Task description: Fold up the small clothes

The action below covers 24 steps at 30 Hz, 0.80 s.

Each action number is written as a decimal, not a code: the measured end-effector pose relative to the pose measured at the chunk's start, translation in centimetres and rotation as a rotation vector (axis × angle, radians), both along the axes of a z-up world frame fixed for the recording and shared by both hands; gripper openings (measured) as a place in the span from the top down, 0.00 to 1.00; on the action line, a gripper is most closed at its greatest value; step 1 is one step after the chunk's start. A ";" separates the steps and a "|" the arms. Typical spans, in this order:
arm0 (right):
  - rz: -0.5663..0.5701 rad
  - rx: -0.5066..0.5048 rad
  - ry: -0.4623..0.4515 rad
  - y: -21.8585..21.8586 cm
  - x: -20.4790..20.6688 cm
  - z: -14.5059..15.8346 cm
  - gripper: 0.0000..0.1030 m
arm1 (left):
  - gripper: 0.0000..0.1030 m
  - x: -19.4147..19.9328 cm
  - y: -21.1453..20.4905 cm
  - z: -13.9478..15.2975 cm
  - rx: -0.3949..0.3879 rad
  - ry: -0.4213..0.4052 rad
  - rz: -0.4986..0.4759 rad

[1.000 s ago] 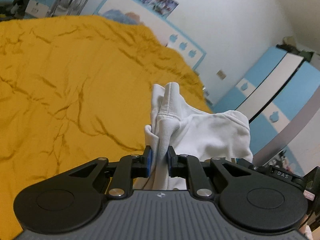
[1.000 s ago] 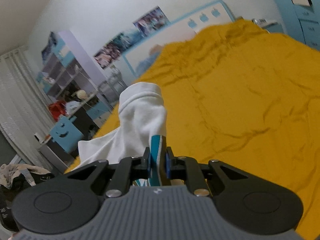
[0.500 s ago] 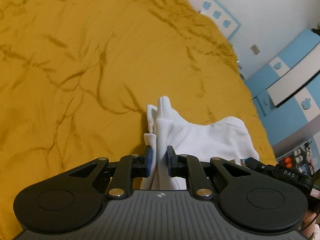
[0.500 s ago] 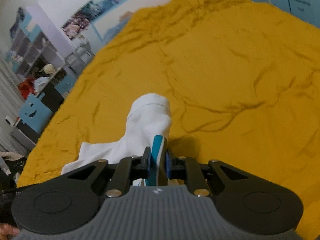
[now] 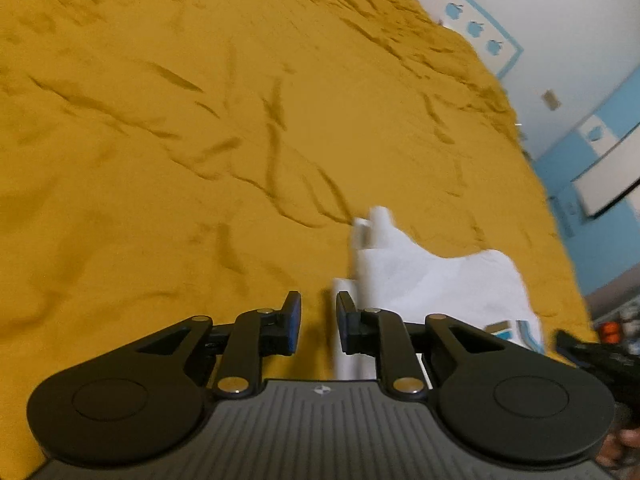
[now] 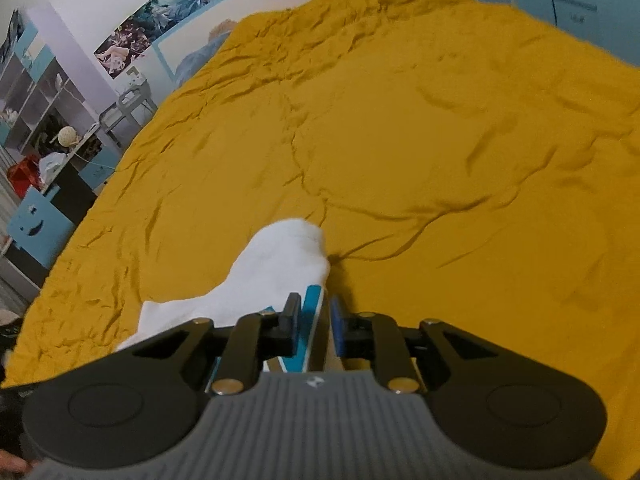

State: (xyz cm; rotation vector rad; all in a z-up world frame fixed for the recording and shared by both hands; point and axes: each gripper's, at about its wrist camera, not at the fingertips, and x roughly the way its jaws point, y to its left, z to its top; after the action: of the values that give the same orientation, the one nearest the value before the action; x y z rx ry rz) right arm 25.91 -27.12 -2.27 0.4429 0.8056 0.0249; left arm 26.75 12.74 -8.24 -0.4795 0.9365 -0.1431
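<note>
Mustard bedspread [image 5: 200, 160], rumpled. Left view: left claw [image 5: 318, 320] just parted, gap showing bedspread, white garment [image 5: 432, 280] released beside its right pad, laid flat for folding, long axis seemingly running rightward; blurred. Right view: right claw [image 6: 312, 324] barely parted, teal hem [image 6: 310, 322] between the pads; grip uncertain.

Each tool, the left gripper [image 5: 318, 322] and the right gripper [image 6: 312, 322], has a ribbed grey housing with a small white emblem, two black round-ended lever arms beside it fastened by silver screws, and blue-padded black fingers [image 5: 294, 316].
</note>
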 end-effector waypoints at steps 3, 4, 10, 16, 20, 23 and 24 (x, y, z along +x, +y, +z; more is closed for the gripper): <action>0.015 -0.026 -0.025 -0.2 -1.7 1.4 0.89 | 0.82 -1.3 0.4 1.2 -0.017 -0.025 -0.006; 0.025 -0.041 -0.031 -0.1 -2.3 1.9 0.89 | 0.82 -1.6 0.3 1.5 -0.016 -0.034 -0.014; 0.121 -0.146 -0.058 1.6 -5.9 4.5 0.86 | 0.82 -4.4 -2.7 4.7 -0.002 -0.113 -0.151; 0.223 -0.284 -0.084 3.9 -10.3 4.8 0.79 | 0.82 -8.6 -6.1 6.5 0.049 -0.186 -0.334; 0.264 -0.336 -0.086 5.1 -13.1 4.1 0.77 | 0.82 -10.9 -7.9 6.2 0.118 -0.192 -0.420; 0.274 -0.354 -0.079 5.9 -14.9 3.2 0.70 | 0.82 -12.7 -8.6 5.4 0.175 -0.184 -0.456; 0.277 -0.354 -0.074 6.0 -15.5 2.8 0.69 | 0.82 -13.0 -8.6 4.9 0.185 -0.175 -0.462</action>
State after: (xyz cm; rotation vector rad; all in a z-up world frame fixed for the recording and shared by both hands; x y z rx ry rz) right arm 10.39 -21.08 0.50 -0.0060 0.7750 0.1529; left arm 13.72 4.09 -3.31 -0.0714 0.8662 -0.5045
